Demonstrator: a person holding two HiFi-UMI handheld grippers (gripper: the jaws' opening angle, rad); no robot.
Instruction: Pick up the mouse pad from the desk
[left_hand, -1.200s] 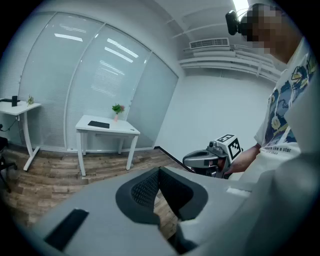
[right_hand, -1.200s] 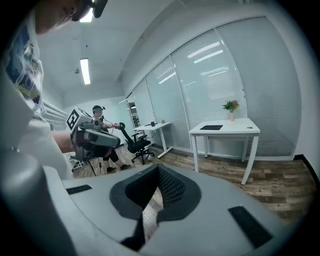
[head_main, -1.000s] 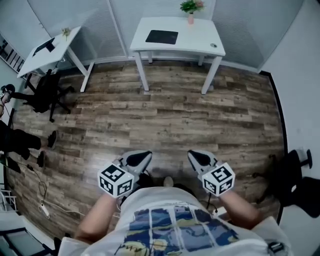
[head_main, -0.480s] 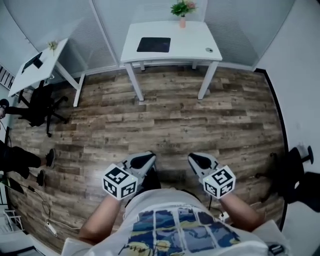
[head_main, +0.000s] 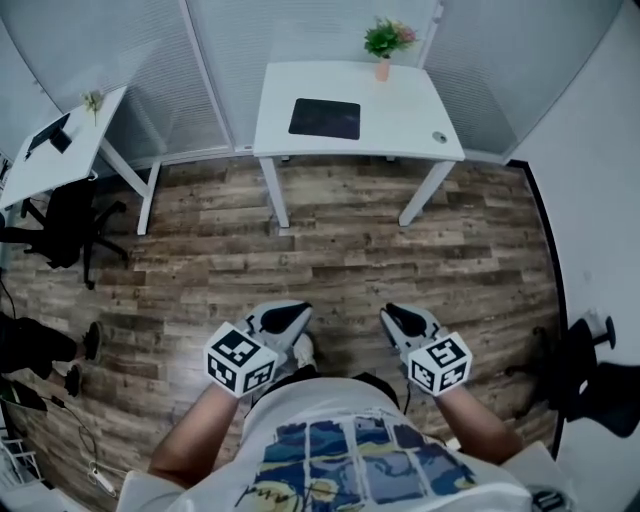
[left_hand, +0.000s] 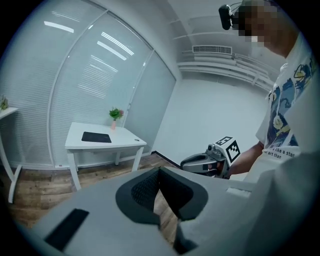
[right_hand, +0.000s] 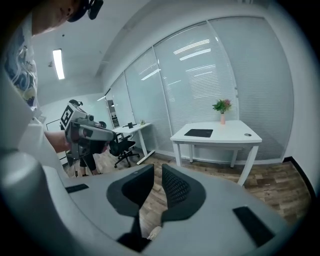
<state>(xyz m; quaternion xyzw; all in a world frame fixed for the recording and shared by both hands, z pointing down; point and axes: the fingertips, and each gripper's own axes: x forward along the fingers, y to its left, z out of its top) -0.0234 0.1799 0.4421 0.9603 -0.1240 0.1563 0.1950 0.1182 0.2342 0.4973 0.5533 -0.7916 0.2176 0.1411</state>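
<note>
Across wood floor (head_main: 340, 250), flat black mouse pad (head_main: 324, 118) lies on white table (head_main: 410, 120); left tongs (head_main: 288, 314) closed, right tongs (head_main: 398, 316) just parting, empty; thin pad could slip so narrow a gap

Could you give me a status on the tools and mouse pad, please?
Left tool shut, empty. Right tool just opening, nothing between jaws. Mouse pad flat on desk, far across floor. No obstacle ahead.
</note>
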